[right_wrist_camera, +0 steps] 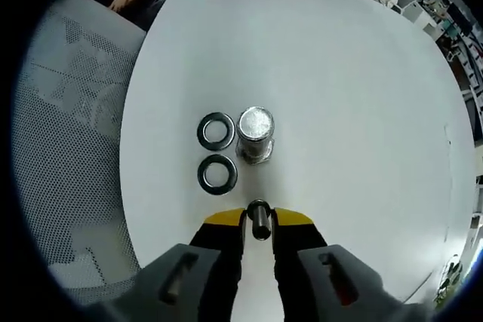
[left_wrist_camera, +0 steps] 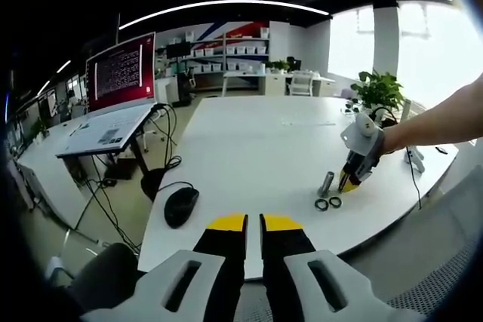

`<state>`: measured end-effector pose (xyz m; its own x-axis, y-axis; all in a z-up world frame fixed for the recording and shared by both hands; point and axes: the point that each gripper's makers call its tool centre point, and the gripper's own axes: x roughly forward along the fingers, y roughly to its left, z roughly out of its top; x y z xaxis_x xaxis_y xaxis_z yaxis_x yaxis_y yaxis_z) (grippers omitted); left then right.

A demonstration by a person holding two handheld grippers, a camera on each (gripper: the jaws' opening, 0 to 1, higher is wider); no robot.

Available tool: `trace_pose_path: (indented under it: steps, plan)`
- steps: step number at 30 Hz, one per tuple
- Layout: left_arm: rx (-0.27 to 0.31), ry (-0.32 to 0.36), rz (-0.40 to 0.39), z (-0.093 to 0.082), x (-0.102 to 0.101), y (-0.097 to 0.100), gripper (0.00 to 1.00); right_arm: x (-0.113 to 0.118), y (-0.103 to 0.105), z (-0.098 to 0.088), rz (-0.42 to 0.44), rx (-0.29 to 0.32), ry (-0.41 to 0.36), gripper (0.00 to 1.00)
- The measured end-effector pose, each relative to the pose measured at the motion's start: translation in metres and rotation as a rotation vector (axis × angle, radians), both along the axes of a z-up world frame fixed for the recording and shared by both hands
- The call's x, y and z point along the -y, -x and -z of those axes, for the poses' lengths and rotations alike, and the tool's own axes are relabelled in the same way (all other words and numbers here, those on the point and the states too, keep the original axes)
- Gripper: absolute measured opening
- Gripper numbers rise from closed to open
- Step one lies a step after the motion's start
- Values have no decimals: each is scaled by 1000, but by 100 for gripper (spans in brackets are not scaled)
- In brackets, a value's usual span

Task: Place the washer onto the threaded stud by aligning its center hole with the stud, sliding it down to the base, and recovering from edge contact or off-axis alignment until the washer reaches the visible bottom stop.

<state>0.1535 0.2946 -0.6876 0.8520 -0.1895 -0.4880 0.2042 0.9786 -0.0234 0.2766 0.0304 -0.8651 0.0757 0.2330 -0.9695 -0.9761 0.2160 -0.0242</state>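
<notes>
While the right tool [right_wrist_camera: 259, 224] pinches a washer [right_wrist_camera: 259, 220] edge-on between its yellow-tipped jaws, the threaded stud [right_wrist_camera: 255, 133] stands upright on the white tabletop [right_wrist_camera: 355, 96] just ahead of that washer. Two more washers [right_wrist_camera: 216, 130] [right_wrist_camera: 217, 174] lie flat on the tabletop beside the stud, one touching its base and the other nearer the tool. Well back from the stud, the left tool [left_wrist_camera: 253, 222] hovers with its jaws pressed nearly together on nothing, near a black computer mouse [left_wrist_camera: 180, 206].

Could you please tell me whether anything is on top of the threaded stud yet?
Nothing: the stud stands bare, two washers flat beside it, a third in the right gripper.
</notes>
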Motion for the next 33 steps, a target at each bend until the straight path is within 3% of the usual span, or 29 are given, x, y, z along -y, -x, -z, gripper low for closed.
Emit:
trace_pose_path:
  steps: [15, 25, 28, 31, 33]
  plan:
    - [4, 6, 17, -1, 3, 0, 3, 23, 6, -21, 153, 40, -61, 25]
    - [14, -3, 91, -2, 13, 2, 4, 41, 23, -45, 300, 58, -87, 25]
    - [-10, -6, 119, 1, 16, 4, 5, 45, 30, -56, 354, 72, -94, 25]
    - [12, -9, 144, -2, 20, 3, 5, 49, 39, -65, 377, 90, -90, 25]
    - [-3, -7, 146, 0, 20, 4, 7, 51, 45, -71, 382, 97, -90, 25]
